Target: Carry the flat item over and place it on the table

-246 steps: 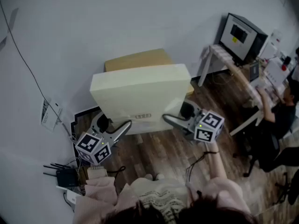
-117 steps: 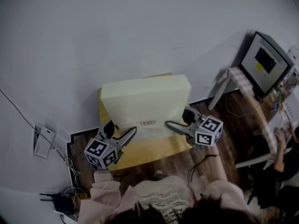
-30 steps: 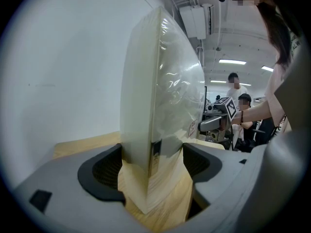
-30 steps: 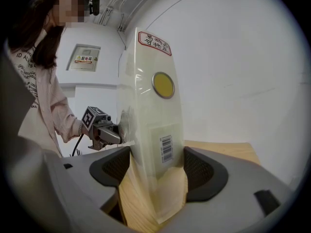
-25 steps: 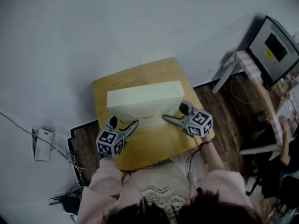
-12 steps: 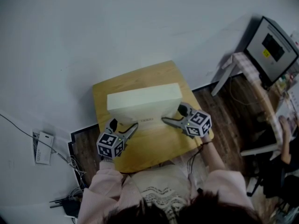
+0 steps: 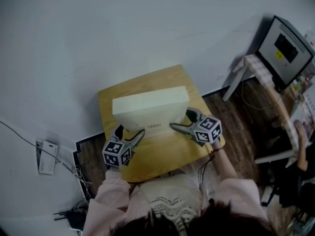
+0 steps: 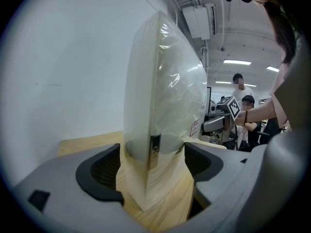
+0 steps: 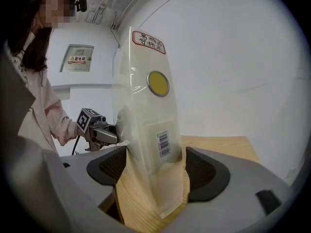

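The right hand-held gripper [image 7: 180,121], tilting slightly down, has just been opening its jaws wide around the flat item [image 7: 150,107]; the left hand-held gripper [image 7: 130,132] is straddling it equally wide. The flat item is standing edge-down on the bench [image 7: 162,154].

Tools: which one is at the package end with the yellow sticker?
The right tool, whose jaws have just been opening around the flat package: its end shows the yellow sticker and a barcode; the left tool faces no yellow sticker.

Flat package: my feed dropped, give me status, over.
Right gripper jaws just opening, package between them. Left gripper around it, grip unclear. Package upright on table. Nothing blocking.
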A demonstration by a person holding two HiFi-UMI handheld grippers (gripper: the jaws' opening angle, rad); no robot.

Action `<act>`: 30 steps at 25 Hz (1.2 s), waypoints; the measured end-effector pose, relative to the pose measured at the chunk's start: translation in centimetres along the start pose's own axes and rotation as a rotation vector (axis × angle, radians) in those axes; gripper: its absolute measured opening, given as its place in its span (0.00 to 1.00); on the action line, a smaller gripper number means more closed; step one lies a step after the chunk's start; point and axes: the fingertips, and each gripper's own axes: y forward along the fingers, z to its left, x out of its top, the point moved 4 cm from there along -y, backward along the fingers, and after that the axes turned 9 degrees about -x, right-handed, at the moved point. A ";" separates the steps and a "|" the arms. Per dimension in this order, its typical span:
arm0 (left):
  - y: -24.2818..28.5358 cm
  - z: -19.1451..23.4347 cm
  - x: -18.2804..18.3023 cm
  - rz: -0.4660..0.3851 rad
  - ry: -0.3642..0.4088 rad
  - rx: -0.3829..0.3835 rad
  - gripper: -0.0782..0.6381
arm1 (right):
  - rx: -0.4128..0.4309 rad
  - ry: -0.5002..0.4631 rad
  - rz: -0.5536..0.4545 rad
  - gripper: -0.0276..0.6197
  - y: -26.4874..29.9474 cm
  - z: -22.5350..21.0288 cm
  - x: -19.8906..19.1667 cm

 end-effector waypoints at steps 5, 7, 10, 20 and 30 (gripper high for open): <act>-0.6 0.0 -0.1 -0.018 -0.028 0.020 0.70 | -0.001 0.003 0.007 0.67 -0.4 0.1 0.1; -1.0 0.1 -0.1 -0.029 -0.038 0.025 0.70 | -0.005 0.011 0.003 0.67 -0.5 0.0 0.1; -1.4 0.1 0.0 -0.046 -0.043 0.029 0.70 | -0.015 0.025 -0.005 0.67 -0.9 0.0 0.2; -2.4 -0.8 -0.4 -0.073 -0.048 0.017 0.70 | -0.060 0.055 -0.034 0.64 -2.7 0.6 -0.1; -5.2 -3.0 -1.3 -0.081 0.010 0.091 0.56 | -0.105 0.024 -0.079 0.46 -5.4 2.5 -0.2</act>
